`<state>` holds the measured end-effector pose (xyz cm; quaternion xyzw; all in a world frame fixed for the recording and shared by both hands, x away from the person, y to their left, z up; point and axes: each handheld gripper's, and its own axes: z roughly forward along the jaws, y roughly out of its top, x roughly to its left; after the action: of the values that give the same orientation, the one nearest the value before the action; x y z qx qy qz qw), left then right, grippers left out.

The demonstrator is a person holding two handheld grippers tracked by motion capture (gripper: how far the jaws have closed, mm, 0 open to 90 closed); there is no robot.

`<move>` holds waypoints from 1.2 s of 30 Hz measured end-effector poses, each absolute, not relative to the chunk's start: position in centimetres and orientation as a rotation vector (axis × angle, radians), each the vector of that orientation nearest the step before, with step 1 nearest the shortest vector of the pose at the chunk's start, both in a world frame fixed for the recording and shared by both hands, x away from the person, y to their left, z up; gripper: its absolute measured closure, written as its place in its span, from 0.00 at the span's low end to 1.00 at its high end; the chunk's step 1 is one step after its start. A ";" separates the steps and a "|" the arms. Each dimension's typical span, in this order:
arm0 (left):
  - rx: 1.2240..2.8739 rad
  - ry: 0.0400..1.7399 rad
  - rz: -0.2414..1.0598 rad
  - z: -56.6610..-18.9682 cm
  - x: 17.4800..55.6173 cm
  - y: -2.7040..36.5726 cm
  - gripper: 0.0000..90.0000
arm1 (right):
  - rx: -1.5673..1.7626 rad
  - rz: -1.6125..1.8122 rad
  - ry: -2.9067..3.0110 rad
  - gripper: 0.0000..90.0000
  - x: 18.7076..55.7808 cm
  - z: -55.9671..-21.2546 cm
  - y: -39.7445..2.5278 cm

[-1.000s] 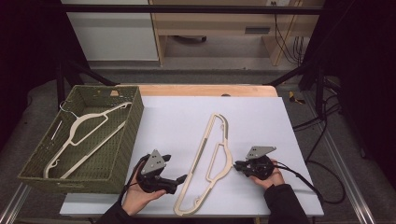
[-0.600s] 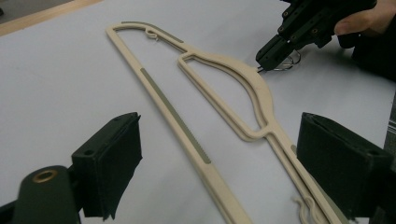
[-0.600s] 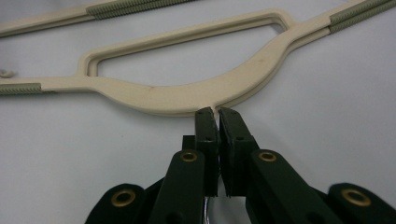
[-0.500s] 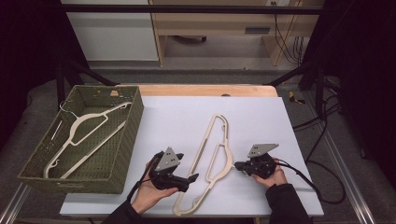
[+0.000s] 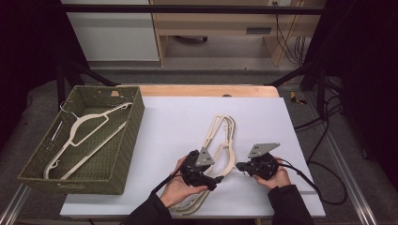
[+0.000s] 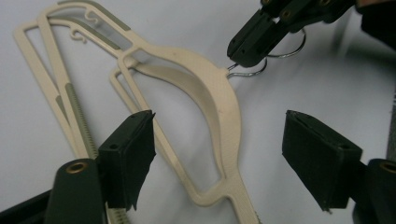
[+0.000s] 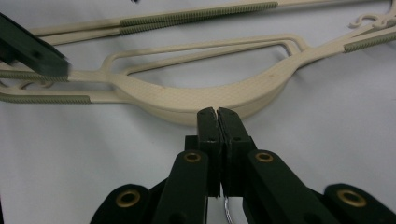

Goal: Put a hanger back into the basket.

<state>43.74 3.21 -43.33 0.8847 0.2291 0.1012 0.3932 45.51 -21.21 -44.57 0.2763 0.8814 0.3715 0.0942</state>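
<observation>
Two stacked hangers (image 6: pixel 205 93): left claw (image 6: pixel 224 158) apart astride them; right claw (image 6: pixel 254 44) clamped on wire hook (image 6: pixel 261 63).

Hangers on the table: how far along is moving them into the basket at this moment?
Done: one hanger already lies in the green basket. In hand: the right gripper is shut on the wire hook of the stacked hangers on the white table, while the left gripper sits open over their shoulder, jaws either side. Left: lifting these hangers and placing them in the basket; none is off the table yet.
</observation>
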 end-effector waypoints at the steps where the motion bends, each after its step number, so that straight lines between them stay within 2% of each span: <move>1: 2.256 0.582 0.251 -43.6 43.9 2.9 0.32 | 0.827 1.109 2.605 0.99 45.5 -44.5 -21.1; 14: 2.400 0.543 0.208 -45.4 45.0 -0.1 0.57 | 0.835 1.104 2.600 0.99 45.1 -43.5 -21.0; 22: 2.430 0.560 0.186 -45.8 44.9 -0.7 0.81 | 0.833 1.096 2.587 0.99 44.9 -43.1 -21.0; 26: 2.440 0.566 0.201 -45.6 44.7 -0.8 0.83 | 0.821 1.088 2.590 0.99 44.9 -43.1 -21.0; 34: 2.413 0.606 0.237 -44.5 44.5 0.0 0.83 | 0.811 1.259 2.475 0.73 44.1 -41.3 -22.6; 36: 2.404 0.614 0.245 -44.1 44.4 0.5 0.84 | 0.824 1.355 2.388 0.63 43.7 -40.4 -23.5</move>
<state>44.36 0.46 -44.07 0.9139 0.2335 0.0930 0.3187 43.68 -23.47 -40.39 0.2848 0.8251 0.4682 0.1373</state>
